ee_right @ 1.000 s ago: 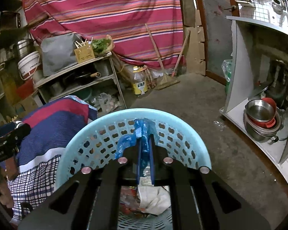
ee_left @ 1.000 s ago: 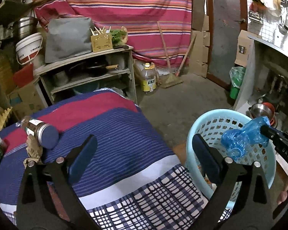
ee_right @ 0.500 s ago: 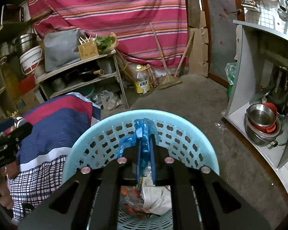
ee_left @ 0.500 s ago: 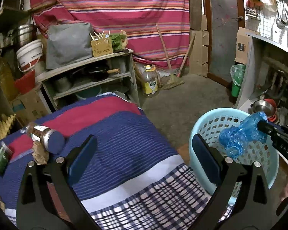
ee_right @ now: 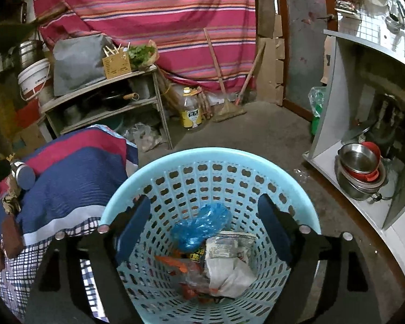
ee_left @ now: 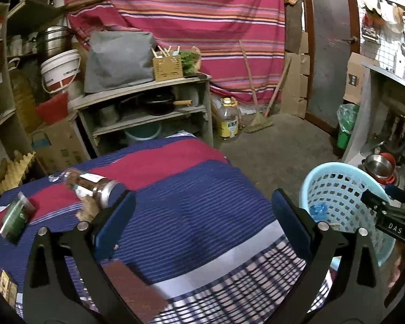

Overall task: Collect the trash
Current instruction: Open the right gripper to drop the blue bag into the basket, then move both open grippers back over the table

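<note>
My right claw (ee_right: pixel 203 229) had just sprung wide over the pale blue perforated plastic basket (ee_right: pixel 175 156), the crumpled blue plastic bag (ee_right: pixel 199 226) now lying inside on other wrappers, while my left claw (ee_left: pixel 199 224) hovered wide over the striped blanket (ee_left: pixel 189 216) for more.

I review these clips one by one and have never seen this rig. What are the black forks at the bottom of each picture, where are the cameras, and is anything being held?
There is no robot: a person carries two hand-held grippers, each with a fisheye camera looking along its fingers. The forks are those fingers. The left gripper hangs open and empty over a striped cloth where a jar and a green packet lie. The right gripper is open over a light blue basket; a blue plastic bag lies inside on other wrappers. Nothing is held.
</note>
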Demonstrator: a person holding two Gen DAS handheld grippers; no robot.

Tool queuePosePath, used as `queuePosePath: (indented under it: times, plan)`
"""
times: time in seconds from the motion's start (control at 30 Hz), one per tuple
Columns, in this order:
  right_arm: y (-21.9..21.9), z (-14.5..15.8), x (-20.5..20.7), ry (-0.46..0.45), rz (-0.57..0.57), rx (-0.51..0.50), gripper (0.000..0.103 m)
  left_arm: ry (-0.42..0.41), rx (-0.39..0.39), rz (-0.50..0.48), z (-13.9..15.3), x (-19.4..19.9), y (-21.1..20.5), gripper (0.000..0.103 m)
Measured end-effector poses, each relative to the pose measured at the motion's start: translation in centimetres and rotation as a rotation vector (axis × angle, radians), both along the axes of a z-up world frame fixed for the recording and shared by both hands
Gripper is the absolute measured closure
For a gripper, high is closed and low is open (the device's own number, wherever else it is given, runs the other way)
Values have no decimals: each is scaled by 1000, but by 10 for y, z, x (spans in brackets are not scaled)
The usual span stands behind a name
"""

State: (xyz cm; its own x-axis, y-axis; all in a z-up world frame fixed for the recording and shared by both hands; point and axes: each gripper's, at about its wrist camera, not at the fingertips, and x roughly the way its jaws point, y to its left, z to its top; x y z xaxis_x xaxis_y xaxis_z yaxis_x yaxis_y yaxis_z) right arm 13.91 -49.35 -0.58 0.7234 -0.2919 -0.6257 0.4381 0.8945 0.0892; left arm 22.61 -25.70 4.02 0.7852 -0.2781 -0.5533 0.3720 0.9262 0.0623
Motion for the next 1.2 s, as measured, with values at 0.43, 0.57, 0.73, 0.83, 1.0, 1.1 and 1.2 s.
queuePosePath:
  times: [0.43, 0.57, 0.73, 0.83, 1.0, 1.1, 1.2]
  plan:
    - [56, 18, 17, -39, 22, -17, 14, 3, 6, 54, 6, 8, 50, 6]
    - [85, 20, 31, -38, 63, -29, 14, 8, 19, 83, 6, 15, 70, 6]
    - [123, 17, 48, -35, 125, -25, 14, 5, 60, 136, 4, 27, 112, 6]
    - [150, 15, 59, -31, 174, -27, 14, 24, 45, 191, 5, 37, 149, 6]
    - [198, 10, 74, -8, 272, -55, 14, 69, -12, 311, 1, 50, 214, 6]
    - [222, 6, 80, 10, 327, -72, 14, 85, -28, 357, -2, 56, 241, 6]
    - [244, 1, 80, 28, 377, -94, 14, 99, -44, 399, -6, 60, 262, 6]
